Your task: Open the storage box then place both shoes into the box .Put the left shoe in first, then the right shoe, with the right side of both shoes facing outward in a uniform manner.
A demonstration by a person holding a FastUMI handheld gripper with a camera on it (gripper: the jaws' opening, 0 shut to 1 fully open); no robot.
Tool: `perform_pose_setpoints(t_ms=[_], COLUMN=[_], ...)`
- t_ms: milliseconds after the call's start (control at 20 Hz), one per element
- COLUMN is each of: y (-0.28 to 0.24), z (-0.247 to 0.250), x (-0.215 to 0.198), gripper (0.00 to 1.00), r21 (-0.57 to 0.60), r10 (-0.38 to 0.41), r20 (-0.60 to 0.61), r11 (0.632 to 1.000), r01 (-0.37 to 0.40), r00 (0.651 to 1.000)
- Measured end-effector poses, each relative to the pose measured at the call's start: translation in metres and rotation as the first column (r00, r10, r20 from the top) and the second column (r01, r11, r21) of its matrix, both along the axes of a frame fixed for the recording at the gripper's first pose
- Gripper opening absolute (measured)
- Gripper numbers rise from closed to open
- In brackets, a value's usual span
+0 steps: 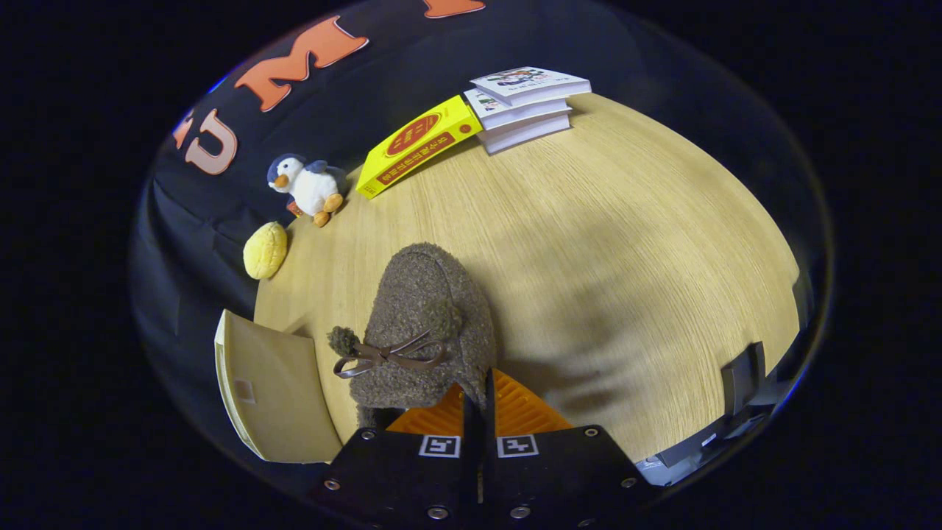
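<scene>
Tool (478, 394) fingers pressed close together, pinching the rear edge of a brown fuzzy shoe (427, 331), held above the wooden worktop (625, 258). Shoe toe points away, bow lace facing up. Open beige box flap (276, 390) just left of the shoe.

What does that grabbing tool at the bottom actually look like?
The gripper has two ribbed, wedge-shaped orange fingers mounted on chunky black blocks. Each block carries a small white square tag with a black pattern and several silver screw heads along its surface. No cables are visible.
</scene>
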State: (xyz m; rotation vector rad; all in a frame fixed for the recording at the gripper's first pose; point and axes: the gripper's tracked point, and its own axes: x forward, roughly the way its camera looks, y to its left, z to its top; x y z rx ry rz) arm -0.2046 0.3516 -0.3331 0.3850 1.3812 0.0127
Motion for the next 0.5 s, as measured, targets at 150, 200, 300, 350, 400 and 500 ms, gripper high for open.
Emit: perform_pose_setpoints(t_ms=[150,200,300,350,400,500], y=[0.026,0.035,0.058,0.069,0.083,0.109], z=[0.026,0.035,0.054,0.062,0.071,0.088], x=[0.007,0.01,0.014,0.016,0.017,0.016], gripper=[0.04,0.04,0.04,0.04,0.04,0.04], r21=[0.028,0.029,0.037,0.048,0.062,0.087], r10=[0.032,0.049,0.088,0.107,0.126,0.16], r20=[0.007,0.016,0.038,0.047,0.053,0.061], r11=[0.999,0.998,0.995,0.993,0.99,0.983], r01=[-0.033,-0.05,-0.09,-0.109,-0.129,-0.164], r00=[0.999,0.999,0.995,0.993,0.991,0.985])
